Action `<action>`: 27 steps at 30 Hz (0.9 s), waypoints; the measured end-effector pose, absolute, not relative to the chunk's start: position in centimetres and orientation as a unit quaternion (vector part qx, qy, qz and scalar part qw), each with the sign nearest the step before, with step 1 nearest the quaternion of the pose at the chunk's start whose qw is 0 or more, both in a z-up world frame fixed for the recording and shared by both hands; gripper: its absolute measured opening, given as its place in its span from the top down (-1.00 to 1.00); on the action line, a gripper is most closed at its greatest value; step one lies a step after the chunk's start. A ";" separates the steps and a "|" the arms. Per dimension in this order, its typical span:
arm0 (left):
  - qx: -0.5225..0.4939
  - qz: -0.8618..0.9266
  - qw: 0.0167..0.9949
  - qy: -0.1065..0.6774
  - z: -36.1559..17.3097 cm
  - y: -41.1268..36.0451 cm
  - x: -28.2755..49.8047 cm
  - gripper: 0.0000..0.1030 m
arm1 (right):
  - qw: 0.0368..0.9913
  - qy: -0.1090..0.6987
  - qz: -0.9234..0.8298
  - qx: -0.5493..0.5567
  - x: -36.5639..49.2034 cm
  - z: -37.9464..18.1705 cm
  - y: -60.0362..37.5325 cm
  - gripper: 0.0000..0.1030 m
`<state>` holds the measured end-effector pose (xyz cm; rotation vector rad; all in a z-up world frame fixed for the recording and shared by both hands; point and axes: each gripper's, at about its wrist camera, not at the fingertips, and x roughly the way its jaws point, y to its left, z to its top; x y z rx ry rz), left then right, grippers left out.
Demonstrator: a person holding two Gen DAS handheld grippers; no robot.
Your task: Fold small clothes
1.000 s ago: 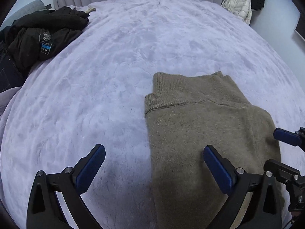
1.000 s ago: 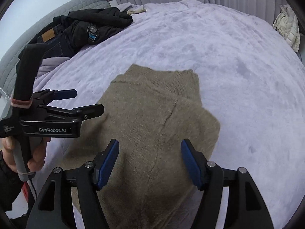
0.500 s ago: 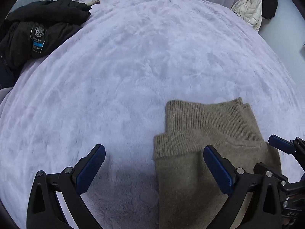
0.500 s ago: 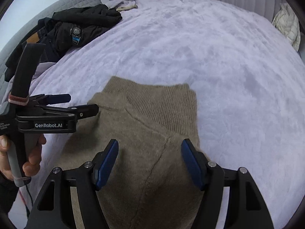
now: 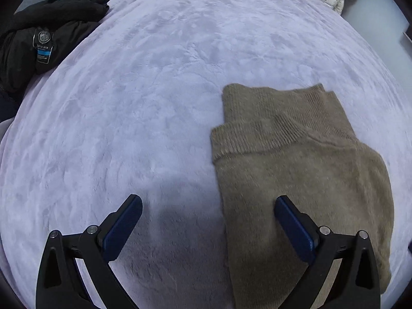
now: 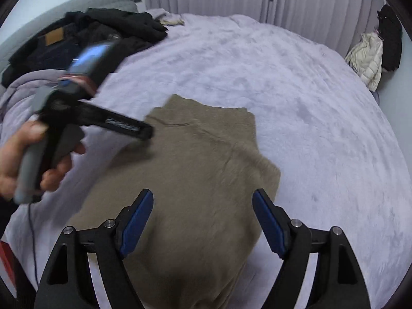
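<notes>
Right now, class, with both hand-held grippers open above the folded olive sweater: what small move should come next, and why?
Probably lower the right hand-held gripper onto the near end of the olive sweater and close on it. Both hand-held grippers are open and empty, the right one directly above the knit, and the sweater looks only partly folded.

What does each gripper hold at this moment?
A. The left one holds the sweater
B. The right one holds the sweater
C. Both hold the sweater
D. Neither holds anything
D: the left gripper and the right gripper are both open above the folded olive sweater, with nothing between their pads.
</notes>
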<state>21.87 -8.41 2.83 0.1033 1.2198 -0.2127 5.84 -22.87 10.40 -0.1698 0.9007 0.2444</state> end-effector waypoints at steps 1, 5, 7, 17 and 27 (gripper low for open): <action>0.061 -0.105 0.815 0.567 2.9 -9.0 21.5 -1.00 | 0.891 0.424 0.139 -0.077 2.9 10.6 -22.0 -0.60; 0.087 -0.100 0.816 0.562 2.6 -10.8 21.1 -1.00 | 0.866 0.428 0.251 -0.059 -4.1 8.5 -17.1 -0.60; 0.071 -0.096 0.809 0.576 2.2 -10.6 21.5 -1.00 | 0.861 0.428 0.261 -0.086 -5.2 6.7 -15.3 -0.57; 0.066 -0.114 0.802 0.582 2.0 -8.6 21.4 -1.00 | 0.874 0.406 0.251 -0.094 -1.0 2.3 -9.8 -0.43; 0.008 -0.149 0.832 0.535 5.8 -5.9 15.5 -1.00 | 0.910 0.350 0.216 -0.054 -3.4 7.5 -18.3 -0.32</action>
